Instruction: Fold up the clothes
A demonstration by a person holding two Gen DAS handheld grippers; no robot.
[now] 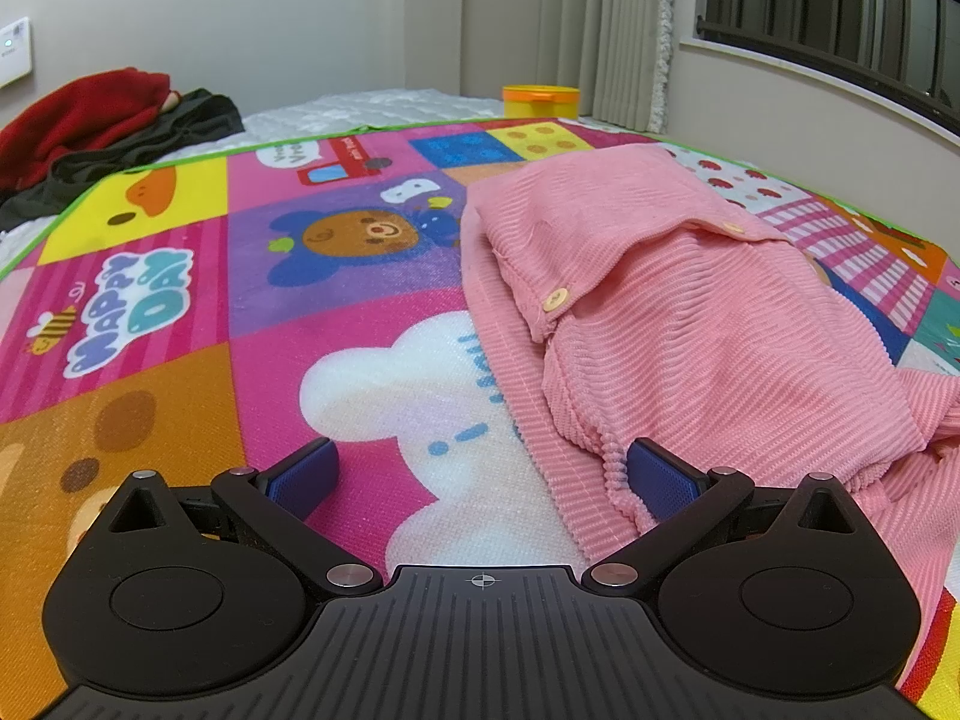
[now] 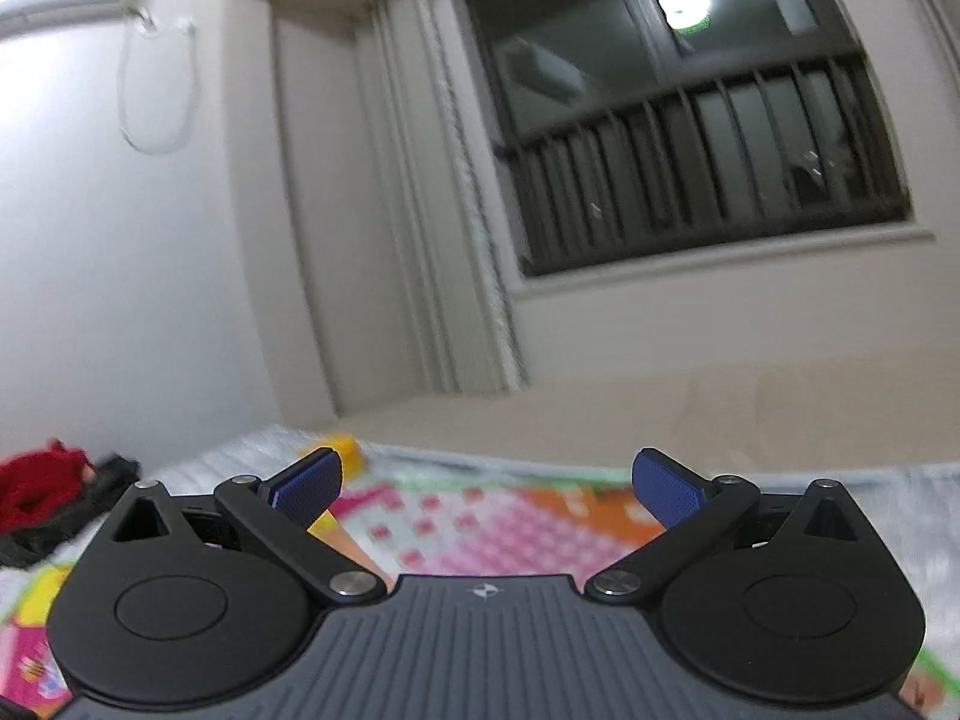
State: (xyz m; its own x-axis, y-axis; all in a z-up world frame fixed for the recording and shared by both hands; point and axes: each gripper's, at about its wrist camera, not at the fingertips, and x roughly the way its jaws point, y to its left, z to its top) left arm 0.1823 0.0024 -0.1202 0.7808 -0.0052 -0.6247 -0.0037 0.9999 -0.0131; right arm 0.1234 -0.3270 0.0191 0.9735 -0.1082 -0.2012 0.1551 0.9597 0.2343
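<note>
Left hand-held gripper (image 1: 483, 480) spread wide, pink garment (image 1: 690, 324) touching right finger.

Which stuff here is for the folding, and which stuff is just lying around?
For the folding:
- pink ribbed garment with buttons, partly folded on the play mat
- left tool, open, at the garment's near edge
- right tool, open, up in the air

Just lying around:
- red cloth and dark cloth, heaped beyond the mat
- yellow tub
</note>
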